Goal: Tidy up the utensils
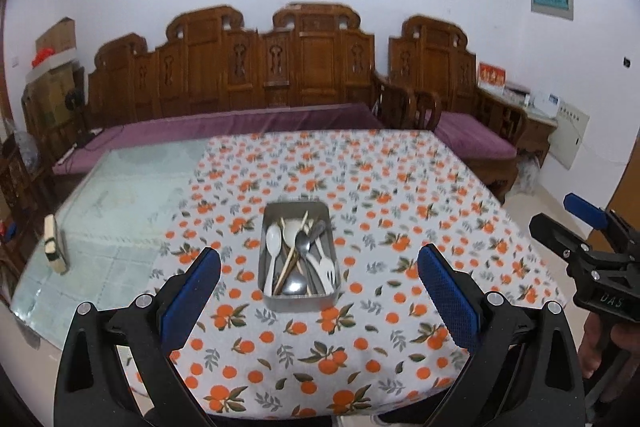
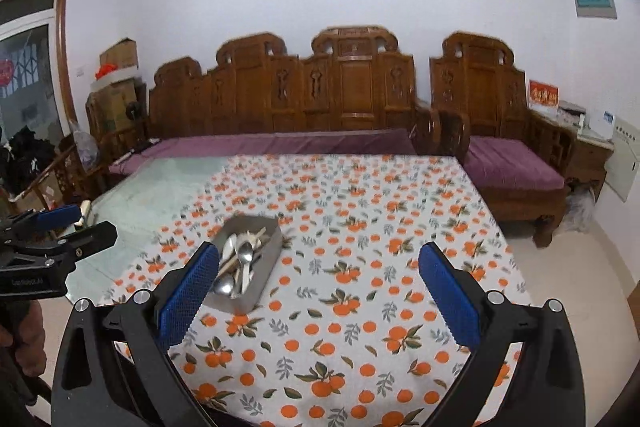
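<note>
left wrist view: tray dead ahead of spread jaws, long axis running away

left gripper hangs above the near table edge, jaws spread wide, nothing between them. the metal tray sits straight ahead, centred between the two blue pads, on the orange-print tablecloth. tray long axis runs away from the camera, near short end toward the jaws. inside: a white spoon, a metal spoon, a white fork tines toward the near end, and chopsticks crossing on a diagonal. most pieces lie roughly along the tray; exact overlaps are hard to read, so probably a loose heap.

right gripper also has jaws spread and empty. in the right wrist view the tray lies forward and left, partly behind the left pad, long axis slanting up-right. the left gripper looks nearer and better lined up. a straight forward-and-down reach from the left seems the likely next move, with jaws closing across a handle.
</note>
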A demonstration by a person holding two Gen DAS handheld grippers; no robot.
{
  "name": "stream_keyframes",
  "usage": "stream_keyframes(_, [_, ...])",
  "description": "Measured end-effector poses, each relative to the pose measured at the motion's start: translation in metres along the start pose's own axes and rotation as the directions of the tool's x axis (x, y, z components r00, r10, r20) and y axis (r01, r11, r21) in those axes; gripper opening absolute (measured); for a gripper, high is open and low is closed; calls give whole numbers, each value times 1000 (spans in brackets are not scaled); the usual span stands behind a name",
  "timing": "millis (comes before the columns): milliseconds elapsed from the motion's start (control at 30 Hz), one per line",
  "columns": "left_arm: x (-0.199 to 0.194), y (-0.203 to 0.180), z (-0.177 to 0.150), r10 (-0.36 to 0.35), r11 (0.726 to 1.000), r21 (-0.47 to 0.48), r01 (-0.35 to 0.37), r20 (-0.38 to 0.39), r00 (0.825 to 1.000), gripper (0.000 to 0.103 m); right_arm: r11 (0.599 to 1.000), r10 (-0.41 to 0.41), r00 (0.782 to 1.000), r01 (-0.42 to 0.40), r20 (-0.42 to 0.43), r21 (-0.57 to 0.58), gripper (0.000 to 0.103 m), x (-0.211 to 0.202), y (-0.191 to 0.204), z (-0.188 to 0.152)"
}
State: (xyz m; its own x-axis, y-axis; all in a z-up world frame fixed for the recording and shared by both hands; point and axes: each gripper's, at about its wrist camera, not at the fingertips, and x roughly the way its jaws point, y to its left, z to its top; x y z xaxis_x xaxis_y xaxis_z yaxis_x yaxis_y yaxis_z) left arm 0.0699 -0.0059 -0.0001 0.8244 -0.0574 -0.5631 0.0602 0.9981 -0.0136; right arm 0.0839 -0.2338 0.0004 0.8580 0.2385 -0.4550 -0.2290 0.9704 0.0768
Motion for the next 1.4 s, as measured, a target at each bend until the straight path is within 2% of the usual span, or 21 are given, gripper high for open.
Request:
stream_keyframes(300, [-53, 1, 19, 25, 1000, -12, -23, 123, 992, 95, 1000, 7, 994, -7, 107, -6, 100, -47, 10, 25])
stream_keyframes(633, [-64, 1, 19, 30, 1000, -12, -29, 137, 990, 95, 1000, 11, 992, -10, 128, -10, 100, -60, 13, 28])
stream_keyframes(1400, [-70, -4, 21, 24, 1000, 1, -25, 164, 986, 95, 1000, 0, 993, 1, 116, -1, 100, -56, 18, 23])
